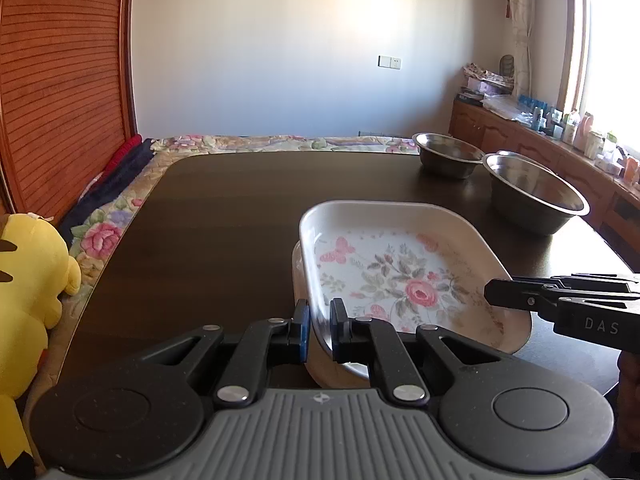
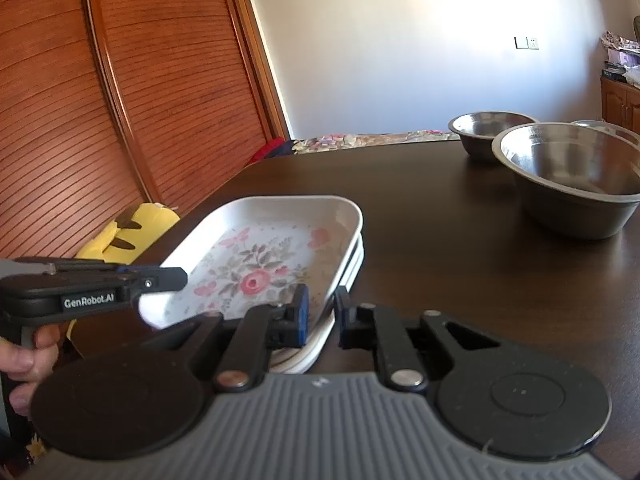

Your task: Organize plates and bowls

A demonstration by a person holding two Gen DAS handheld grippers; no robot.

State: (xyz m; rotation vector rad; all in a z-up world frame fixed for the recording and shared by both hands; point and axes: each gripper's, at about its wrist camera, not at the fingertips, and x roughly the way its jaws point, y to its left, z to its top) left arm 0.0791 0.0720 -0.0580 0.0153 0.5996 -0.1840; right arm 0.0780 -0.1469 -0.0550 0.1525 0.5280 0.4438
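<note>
Both grippers are on the floral plate (image 1: pixel 400 276) at once: the left gripper (image 1: pixel 319 330) has its blue-padded fingers (image 1: pixel 303 330) closed across the near rim, one inside the dish and one outside, clamped on it. The right gripper (image 2: pixel 320 314) straddles the plate's right edge at about 6 o'clock in its own view, its fingers either side of the rim, though whether they actually pinch it cannot be told. The floral plate sits on top of a second white plate (image 2: pixel 316 344), whose edges peek out beneath, on the dark table (image 1: pixel 224 216). Up at 2 o'clock, well apart from the plates, stand the large steel bowl (image 1: pixel 534 200) and, just behind it, the small steel bowl (image 1: pixel 448 154). A yellow plush toy (image 1: pixel 28 280) sits off the table's edge at 9 o'clock.
</note>
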